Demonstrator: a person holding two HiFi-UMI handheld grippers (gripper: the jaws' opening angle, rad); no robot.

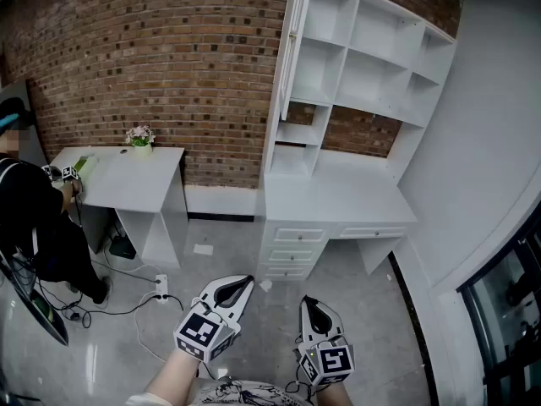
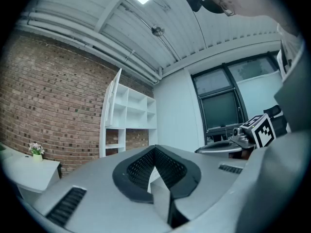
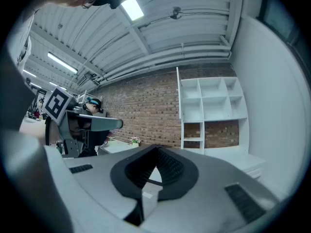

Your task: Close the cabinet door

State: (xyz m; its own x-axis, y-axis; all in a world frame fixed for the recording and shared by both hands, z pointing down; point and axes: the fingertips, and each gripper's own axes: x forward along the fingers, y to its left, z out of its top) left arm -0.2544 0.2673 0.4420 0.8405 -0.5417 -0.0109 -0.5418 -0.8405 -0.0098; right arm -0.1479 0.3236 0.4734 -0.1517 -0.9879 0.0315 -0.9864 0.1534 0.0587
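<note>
A tall white shelf cabinet (image 1: 363, 66) stands against the brick wall above a white desk. Its narrow door (image 1: 290, 49) hangs open at the unit's left edge and shows almost edge-on. The same door (image 2: 111, 111) appears in the left gripper view and as a thin strip (image 3: 178, 97) in the right gripper view. My left gripper (image 1: 245, 282) and right gripper (image 1: 308, 301) are low in the head view, several steps back from the cabinet, both pointing toward it. Both are shut, tips meeting, with nothing between them (image 2: 154, 149) (image 3: 156, 149).
A white side table (image 1: 127, 172) with a small flower pot (image 1: 139, 137) stands at the left, and a person in black (image 1: 34, 227) sits beside it. Cables and a power strip (image 1: 161, 286) lie on the floor. Drawers (image 1: 292, 248) sit under the cabinet's desk; a dark window (image 1: 507, 303) is at right.
</note>
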